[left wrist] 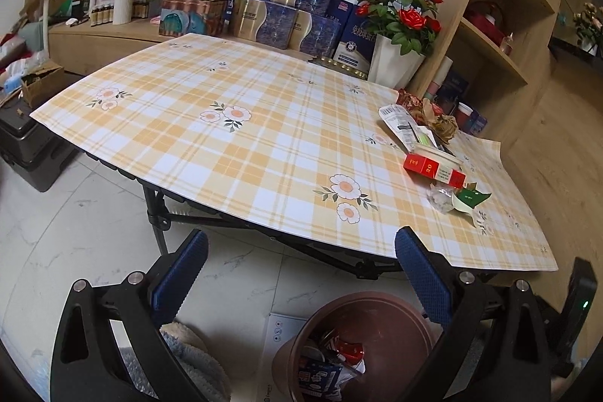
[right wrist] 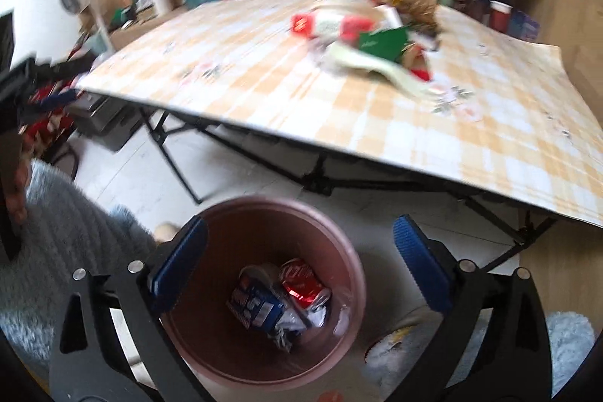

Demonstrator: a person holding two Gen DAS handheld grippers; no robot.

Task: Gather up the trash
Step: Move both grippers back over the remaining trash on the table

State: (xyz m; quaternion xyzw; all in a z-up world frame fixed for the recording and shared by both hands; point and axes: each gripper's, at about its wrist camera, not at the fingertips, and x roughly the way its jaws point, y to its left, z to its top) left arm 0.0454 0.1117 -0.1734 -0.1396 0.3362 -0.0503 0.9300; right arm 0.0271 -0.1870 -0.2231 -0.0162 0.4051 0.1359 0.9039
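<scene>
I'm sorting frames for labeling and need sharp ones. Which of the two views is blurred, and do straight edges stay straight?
Left wrist view: sharp, the "20" on the red carton reads clearly. Right wrist view: motion-smeared, the trash pile streaks and only the bin nearby stays fairly crisp. Both views: fisheye bows the table edge, corners go black.

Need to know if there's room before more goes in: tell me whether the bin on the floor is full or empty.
Partly filled. The bin holds a few wrappers at the bottom, with most of its inner wall bare above them.
</scene>
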